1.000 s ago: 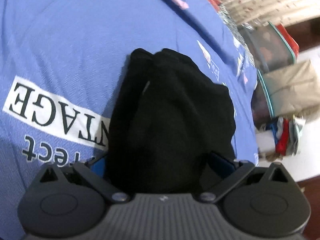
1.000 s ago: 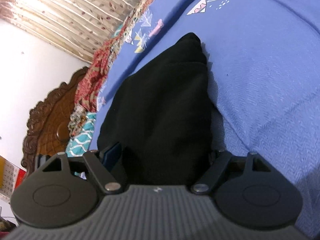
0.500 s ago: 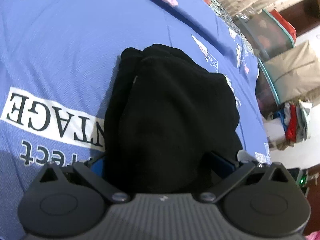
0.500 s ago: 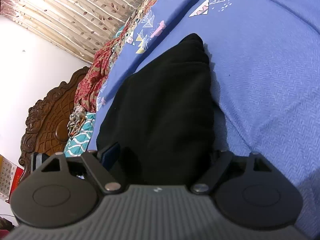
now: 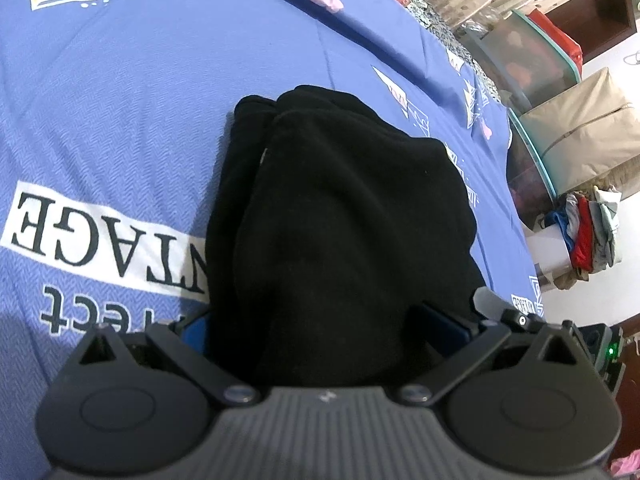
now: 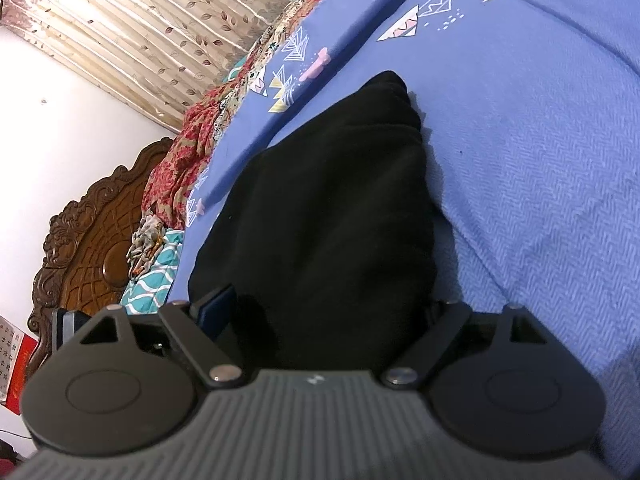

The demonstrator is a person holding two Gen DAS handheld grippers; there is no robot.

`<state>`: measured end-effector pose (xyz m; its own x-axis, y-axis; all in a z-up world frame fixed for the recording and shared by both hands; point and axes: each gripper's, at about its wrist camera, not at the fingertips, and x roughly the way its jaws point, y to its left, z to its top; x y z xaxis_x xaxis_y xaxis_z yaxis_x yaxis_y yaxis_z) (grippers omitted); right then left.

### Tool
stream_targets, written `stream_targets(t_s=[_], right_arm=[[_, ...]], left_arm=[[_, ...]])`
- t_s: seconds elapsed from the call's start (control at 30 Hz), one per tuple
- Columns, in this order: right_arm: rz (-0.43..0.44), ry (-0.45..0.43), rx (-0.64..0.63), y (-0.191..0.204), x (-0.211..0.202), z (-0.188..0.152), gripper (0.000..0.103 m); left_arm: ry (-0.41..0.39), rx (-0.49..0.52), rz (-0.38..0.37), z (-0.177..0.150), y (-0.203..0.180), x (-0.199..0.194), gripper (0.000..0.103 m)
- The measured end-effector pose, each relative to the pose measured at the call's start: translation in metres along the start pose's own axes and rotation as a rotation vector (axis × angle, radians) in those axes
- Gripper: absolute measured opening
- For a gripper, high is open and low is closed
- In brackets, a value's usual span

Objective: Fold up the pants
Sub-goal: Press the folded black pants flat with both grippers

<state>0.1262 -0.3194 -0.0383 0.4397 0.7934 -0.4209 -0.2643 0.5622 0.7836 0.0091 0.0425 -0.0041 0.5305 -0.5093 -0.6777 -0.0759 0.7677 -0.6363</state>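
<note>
Black pants [image 5: 340, 220] lie in a folded bundle on the blue bedspread [image 5: 140, 100], seen from both wrists

Left wrist view: left claw [image 5: 320, 336] straddles the near end of the bundle, blue pads either side of the fabric; whether the pads press on it cannot be told, cloth hides the contact. Bundle shows stacked layers, an under layer sticking out along its left edge with a small light tag there. Only this view shows the white printed band with black letters [image 5: 100, 236] on the bedspread, just left of the pants and partly tucked under them. Also only here: clear storage boxes [image 5: 520, 64], a beige bag [image 5: 580, 120] and a pile of coloured clothes [image 5: 588, 232] off the bed's right side. Part of another device with a green light [image 5: 610, 350] sits at the right edge

Right wrist view: right claw [image 6: 320, 320] also has the pants' near end between its jaws, which are opening; left blue pad stands a little clear of the fabric, right pad hidden. Bundle tapers to a rounded far tip. Only this view shows the carved wooden headboard [image 6: 88, 248], red patterned cloth [image 6: 188, 160], teal patterned cloth [image 6: 156, 268] and a white wall. Leaf-print curtain [image 6: 140, 28] appears in both views
</note>
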Motion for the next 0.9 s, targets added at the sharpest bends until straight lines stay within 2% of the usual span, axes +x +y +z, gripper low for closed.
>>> stream_targets(t_s=[0.3,0.47,0.73,0.8,0.83,0.87,0.9], right_arm=[[0.028,0.01,0.034,-0.005,-0.001,0.004,0.088],[0.04,0.027,0.033,-0.004,0.001,0.008,0.097],[0.033,0.044,0.067,-0.007,0.004,0.014,0.097],[0.016,0.056,0.072,-0.004,0.006,0.016,0.093],[-0.002,0.065,0.066,-0.002,0.006,0.016,0.072],[-0.023,0.083,0.057,0.001,0.008,0.015,0.064],[-0.019,0.088,0.067,0.002,0.007,0.013,0.061]], left_arm=[[0.018,-0.006,-0.008,0.003,0.002,0.0,0.103],[0.014,0.002,0.001,0.002,0.001,0.0,0.103],[0.022,-0.012,0.016,0.005,-0.001,0.003,0.103],[0.021,-0.015,0.024,0.006,-0.003,0.003,0.102],[0.021,-0.016,0.028,0.006,-0.004,0.003,0.102],[0.023,-0.011,0.039,0.006,-0.005,0.003,0.098],[0.026,0.001,0.053,0.006,-0.008,0.003,0.096]])
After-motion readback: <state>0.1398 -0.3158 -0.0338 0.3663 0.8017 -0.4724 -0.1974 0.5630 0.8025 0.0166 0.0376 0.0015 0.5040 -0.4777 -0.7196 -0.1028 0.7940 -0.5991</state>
